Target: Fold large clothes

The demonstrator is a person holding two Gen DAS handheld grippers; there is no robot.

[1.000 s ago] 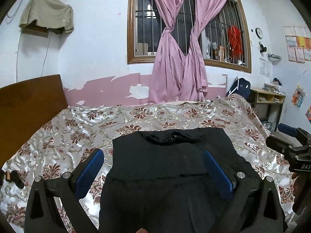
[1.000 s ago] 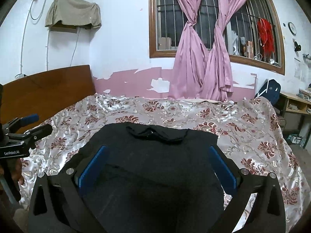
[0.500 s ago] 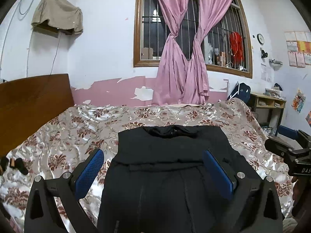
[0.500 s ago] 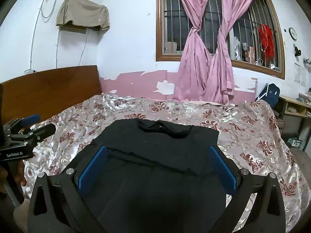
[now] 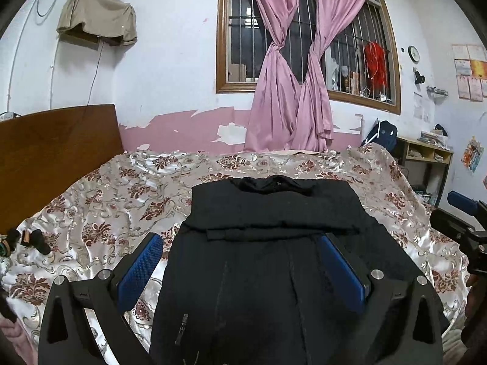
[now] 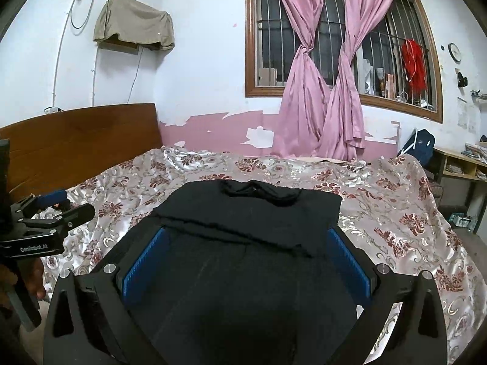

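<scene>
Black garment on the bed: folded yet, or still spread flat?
Partly folded. The black garment lies on the bedspread with a layer doubled over, its edge crossing the middle; the near part hangs off the bed.

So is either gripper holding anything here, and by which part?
Nothing is held. Left gripper and right gripper are both open above the black garment on the bed.
</scene>
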